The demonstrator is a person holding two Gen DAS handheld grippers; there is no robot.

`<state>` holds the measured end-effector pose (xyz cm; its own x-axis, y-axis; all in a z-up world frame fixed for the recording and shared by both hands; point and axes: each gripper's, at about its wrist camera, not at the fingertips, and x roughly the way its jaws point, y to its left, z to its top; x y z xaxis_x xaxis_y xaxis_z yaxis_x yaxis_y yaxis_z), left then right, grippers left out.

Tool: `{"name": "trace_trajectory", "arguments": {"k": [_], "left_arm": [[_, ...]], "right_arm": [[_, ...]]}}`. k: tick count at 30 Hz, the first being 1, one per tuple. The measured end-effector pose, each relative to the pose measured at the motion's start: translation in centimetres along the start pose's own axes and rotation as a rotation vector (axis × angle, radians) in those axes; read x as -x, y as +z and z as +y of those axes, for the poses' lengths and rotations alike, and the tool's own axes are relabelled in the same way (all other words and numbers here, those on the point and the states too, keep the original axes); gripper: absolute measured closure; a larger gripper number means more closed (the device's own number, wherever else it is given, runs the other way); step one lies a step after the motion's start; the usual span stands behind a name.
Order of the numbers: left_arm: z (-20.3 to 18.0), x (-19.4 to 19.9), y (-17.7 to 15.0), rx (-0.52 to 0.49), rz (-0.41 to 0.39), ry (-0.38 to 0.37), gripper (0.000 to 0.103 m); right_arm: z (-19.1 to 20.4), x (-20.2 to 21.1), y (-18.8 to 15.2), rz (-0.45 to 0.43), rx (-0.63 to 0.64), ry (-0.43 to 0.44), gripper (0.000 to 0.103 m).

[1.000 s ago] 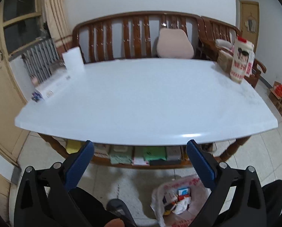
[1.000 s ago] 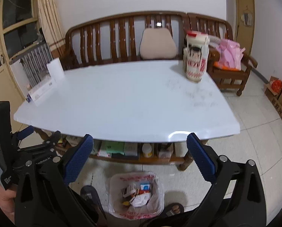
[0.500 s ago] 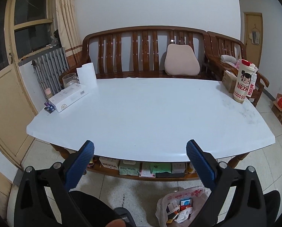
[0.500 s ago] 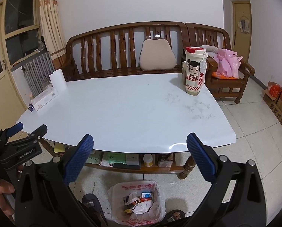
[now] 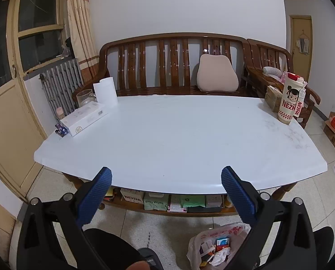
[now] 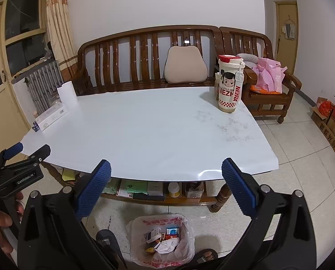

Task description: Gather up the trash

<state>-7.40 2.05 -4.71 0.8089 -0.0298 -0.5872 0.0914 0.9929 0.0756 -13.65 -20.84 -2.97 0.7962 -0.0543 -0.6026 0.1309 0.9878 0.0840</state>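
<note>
A: Both tongs, the left gripper (image 5: 165, 177) and the right gripper (image 6: 166, 171), stand wide apart and hold nothing.

B: And the trash bag (image 6: 160, 240)?

A: Bottom centre, on the floor, already filled. A careless grab may tear its thin plastic.

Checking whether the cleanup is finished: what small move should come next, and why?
Probably lower both claws and stop. The left claw and right claw are open and empty, the white tabletop shows no loose litter, and the plastic-lined trash bin on the floor already holds scraps.
</note>
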Motion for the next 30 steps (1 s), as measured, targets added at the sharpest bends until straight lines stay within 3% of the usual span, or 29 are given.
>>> {"name": "trace_trajectory", "arguments": {"k": [30], "left_arm": [[-0.07,-0.27,-0.14,-0.008,0.005,-0.005,0.008]], "right_arm": [[-0.16,-0.46,-0.5,0.008,-0.009,-0.007,0.007]]}}
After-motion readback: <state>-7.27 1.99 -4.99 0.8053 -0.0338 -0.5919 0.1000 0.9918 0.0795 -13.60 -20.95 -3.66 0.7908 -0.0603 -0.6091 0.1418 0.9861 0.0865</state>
